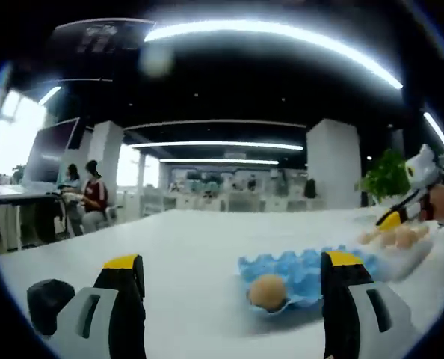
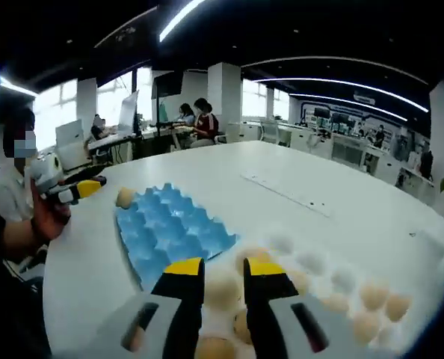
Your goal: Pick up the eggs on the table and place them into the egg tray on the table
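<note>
The right hand-held gripper [image 2: 222, 275] has its jaws narrowed around an egg [image 2: 223, 288] in the white tray [image 2: 334, 280]; whether it grips is unclear. The left hand-held gripper [image 1: 233, 273] is open, near the blue egg tray [image 1: 297, 273] on the tabletop [image 1: 185, 247]. Eggs are light, brittle, smooth: hold gently across the middle.

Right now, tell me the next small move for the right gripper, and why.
Probably close the right gripper on the egg and lift. Its yellow-tipped fingers already straddle that egg in the white tray, and the blue egg tray alongside has many empty cups.
</note>
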`<state>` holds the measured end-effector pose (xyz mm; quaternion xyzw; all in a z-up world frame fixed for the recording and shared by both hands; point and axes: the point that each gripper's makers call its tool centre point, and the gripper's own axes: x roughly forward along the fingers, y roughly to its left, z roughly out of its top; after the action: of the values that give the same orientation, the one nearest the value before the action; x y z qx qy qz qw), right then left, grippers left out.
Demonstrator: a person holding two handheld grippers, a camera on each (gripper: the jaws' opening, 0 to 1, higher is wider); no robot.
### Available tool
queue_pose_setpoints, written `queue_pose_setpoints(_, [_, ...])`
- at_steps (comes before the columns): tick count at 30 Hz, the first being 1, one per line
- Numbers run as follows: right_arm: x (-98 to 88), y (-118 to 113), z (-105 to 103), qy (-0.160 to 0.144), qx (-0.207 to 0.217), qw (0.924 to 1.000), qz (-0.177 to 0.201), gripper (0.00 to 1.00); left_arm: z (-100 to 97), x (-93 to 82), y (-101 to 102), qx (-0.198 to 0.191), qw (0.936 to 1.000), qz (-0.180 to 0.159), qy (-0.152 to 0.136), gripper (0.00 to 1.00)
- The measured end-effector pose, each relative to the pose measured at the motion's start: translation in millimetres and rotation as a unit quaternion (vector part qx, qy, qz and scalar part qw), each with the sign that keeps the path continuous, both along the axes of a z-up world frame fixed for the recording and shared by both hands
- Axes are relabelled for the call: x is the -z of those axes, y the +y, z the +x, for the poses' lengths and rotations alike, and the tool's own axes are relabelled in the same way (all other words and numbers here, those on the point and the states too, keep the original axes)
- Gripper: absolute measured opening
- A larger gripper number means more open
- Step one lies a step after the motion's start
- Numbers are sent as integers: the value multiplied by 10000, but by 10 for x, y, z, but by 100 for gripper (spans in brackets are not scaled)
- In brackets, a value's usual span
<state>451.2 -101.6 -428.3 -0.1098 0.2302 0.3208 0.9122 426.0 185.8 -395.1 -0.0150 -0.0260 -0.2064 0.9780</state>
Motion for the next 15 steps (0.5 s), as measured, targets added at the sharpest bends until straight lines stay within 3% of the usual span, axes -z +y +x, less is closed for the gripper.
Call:
queue_pose_setpoints(2, [93,-15,-26,81,-99,9989,-446,25,-151,-39,-210,610,9980,115,-131,100])
queue_pose_setpoints(6, [189,40,-25,308,-237,9977,-547,25,-323,-142,-415,1385,9892,93,-479,100])
queue_pose_setpoints(7, [236,56,-37,455,-345,9965,-609,24,-340,-161,-436,1442,9881,3,-528,100])
queue_pose_setpoints(10, [309,83,7,525,-364,9952,-735,26,-319,-129,-429,1439,9884,83,-483,100])
queue_pose_setpoints(15, [296,65,23,669,-168,9961,-541,25,-259,-91,-390,1387,9895,57,-408,100])
